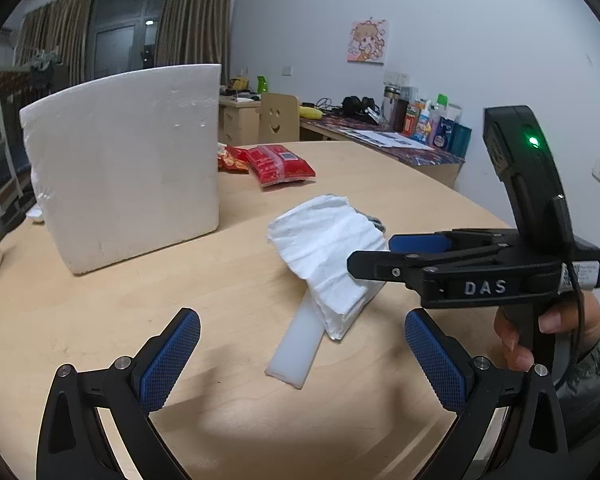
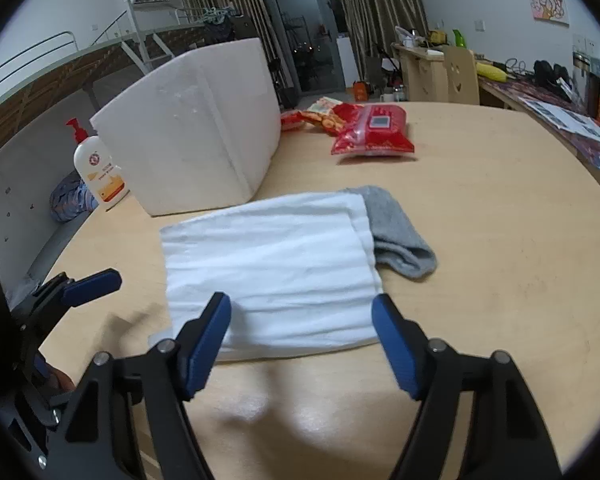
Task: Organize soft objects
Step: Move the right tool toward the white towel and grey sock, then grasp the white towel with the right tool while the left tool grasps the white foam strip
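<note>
A folded white towel (image 2: 272,264) lies on the round wooden table (image 2: 500,240), with a grey sock (image 2: 400,228) poking out from under its far right edge. In the left wrist view the towel (image 1: 328,248) rests partly on a white plastic strip (image 1: 296,348). My right gripper (image 2: 302,320) is open, its fingers just over the towel's near edge; it also shows in the left wrist view (image 1: 370,254) at the towel's right side. My left gripper (image 1: 302,350) is open and empty, above the table near the strip.
A white foam box (image 1: 128,168) stands on the table to the left. Red snack bags (image 1: 278,164) lie behind the towel. A lotion pump bottle (image 2: 98,164) stands left of the box. A cluttered side desk (image 1: 400,136) runs along the far wall.
</note>
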Motion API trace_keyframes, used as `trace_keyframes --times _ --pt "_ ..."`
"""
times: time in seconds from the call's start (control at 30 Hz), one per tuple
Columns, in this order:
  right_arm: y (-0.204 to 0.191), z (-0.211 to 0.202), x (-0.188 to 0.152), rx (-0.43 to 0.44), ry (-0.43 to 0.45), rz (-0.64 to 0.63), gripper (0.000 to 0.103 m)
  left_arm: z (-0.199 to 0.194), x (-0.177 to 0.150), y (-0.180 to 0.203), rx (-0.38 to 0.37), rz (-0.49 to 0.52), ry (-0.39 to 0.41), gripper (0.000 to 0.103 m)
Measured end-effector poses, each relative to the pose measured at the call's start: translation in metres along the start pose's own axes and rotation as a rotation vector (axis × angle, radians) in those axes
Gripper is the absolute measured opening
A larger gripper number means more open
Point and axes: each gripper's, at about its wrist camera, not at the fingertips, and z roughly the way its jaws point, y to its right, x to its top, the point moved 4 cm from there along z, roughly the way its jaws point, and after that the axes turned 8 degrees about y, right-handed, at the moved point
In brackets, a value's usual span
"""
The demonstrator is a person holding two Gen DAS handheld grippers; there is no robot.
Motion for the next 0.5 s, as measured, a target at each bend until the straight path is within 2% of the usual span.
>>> trace_keyframes --times 0.17,0.23,0.3,0.37,0.5 --pt "0.0058 0.0017 0.0011 -0.012 -0.012 -0.015 0.077 0.0013 -0.0012 0.0032 0.002 0.02 -0.01 0.098" --pt "0.0066 0.0044 0.0012 -0.009 -0.018 -0.021 0.075 0.0025 -0.0016 0.0025 0.008 0.016 -0.018 0.093" --pt "0.0064 0.0068 0.0002 0.007 -0.034 -0.026 0.065 0.0053 -0.0027 0.0025 0.02 0.021 -0.035 0.091" --pt "0.0054 0.0081 -0.0007 0.031 -0.051 -0.025 0.048 0.0078 -0.0038 0.0042 0.024 0.035 -0.048 0.091" --pt "0.0017 0.003 -0.0015 0.051 -0.046 -0.041 0.023 0.0092 -0.0044 0.0066 0.035 0.06 -0.055 0.09"
